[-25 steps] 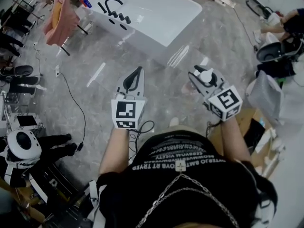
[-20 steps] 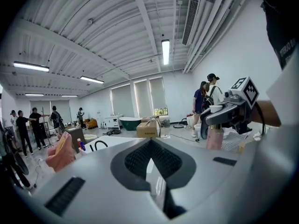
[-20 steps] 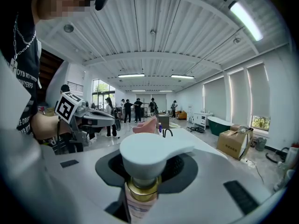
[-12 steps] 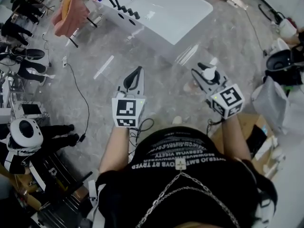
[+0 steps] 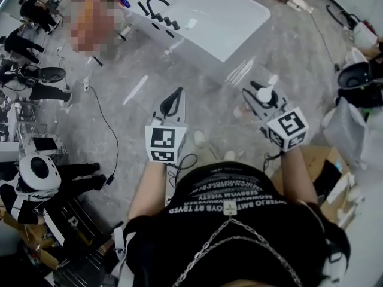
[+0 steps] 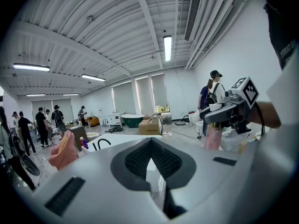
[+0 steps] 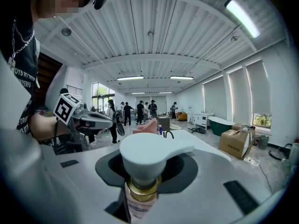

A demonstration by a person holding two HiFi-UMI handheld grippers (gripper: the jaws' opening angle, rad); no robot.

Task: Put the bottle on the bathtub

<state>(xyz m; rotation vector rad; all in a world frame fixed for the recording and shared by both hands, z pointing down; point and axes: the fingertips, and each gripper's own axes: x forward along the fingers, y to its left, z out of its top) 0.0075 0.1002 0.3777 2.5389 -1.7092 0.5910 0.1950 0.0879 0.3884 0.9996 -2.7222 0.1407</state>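
The bottle [image 7: 141, 197] hangs in the right gripper [image 7: 145, 174], which squeezes it at the neck, just under its white pump top [image 7: 148, 154]. The bottle stands straight up and down. Its pump top sits above the jaws and its pink body hangs below them. The spout of the pump points off to the right side of the jaws.

In the head view the person holds both bare arms out in front of the belly, bent a little at the elbows. The right gripper [image 5: 258, 99] and the left gripper [image 5: 172, 100] sit side by side with a gap between them, each with its marker cube close to the wrist. Both point forward, away from the person.

The left gripper [image 6: 150, 158] has its jaws pressed together at the tips and nothing is in them. From there the bottle [image 6: 212, 137] shows off to the right, hanging under the other gripper.

The white bathtub [image 5: 209, 23] lies on the floor [image 5: 125, 88] ahead of both grippers, well apart from them. A black tap [image 5: 149, 5] sits on its left end
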